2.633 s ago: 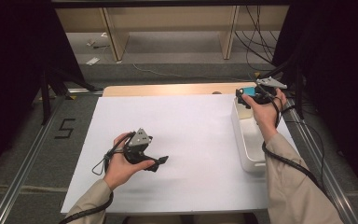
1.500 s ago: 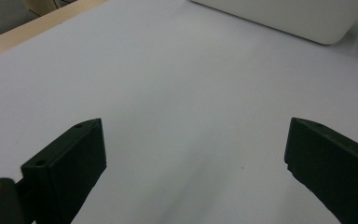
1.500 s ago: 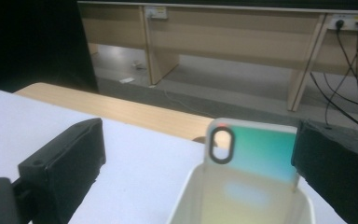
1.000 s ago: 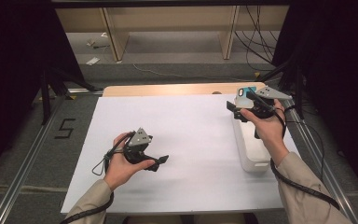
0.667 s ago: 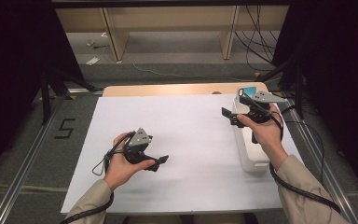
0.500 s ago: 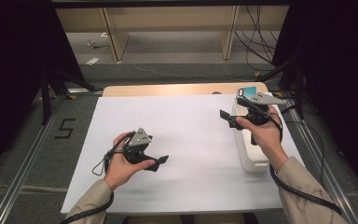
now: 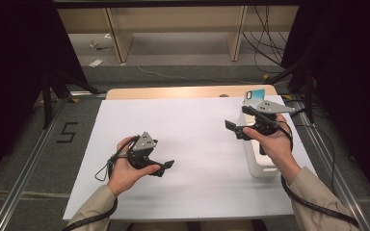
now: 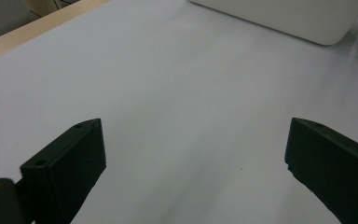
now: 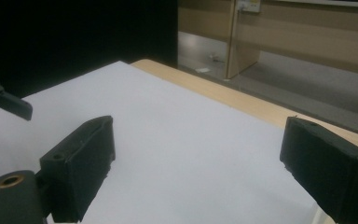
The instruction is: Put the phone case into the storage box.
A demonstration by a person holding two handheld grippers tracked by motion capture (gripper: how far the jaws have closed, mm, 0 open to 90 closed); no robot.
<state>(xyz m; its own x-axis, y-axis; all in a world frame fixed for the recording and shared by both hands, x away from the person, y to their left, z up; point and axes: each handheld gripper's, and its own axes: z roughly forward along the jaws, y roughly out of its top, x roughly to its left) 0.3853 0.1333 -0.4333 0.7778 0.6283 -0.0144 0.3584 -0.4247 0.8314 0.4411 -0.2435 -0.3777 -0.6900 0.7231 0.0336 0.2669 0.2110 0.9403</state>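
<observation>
Right gripper [image 7: 235, 130]: held above the white sheet [image 7: 192, 144] just beside the white tray [image 7: 260, 168], jaws spread wide, nothing gripped or touched; presumably poised between moves, pointed across the table [image 7: 173, 92]. Left gripper [image 7: 166, 167]: held low over the sheet, jaws wide apart, empty. A teal-faced item [image 7: 255, 94] is seen at the tray's far end; no task object is identified.

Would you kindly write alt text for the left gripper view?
Two black jaws stand wide apart with nothing between them, above a white table cover. A white container sits at the top right, and a strip of wooden table edge at the top left.
</observation>
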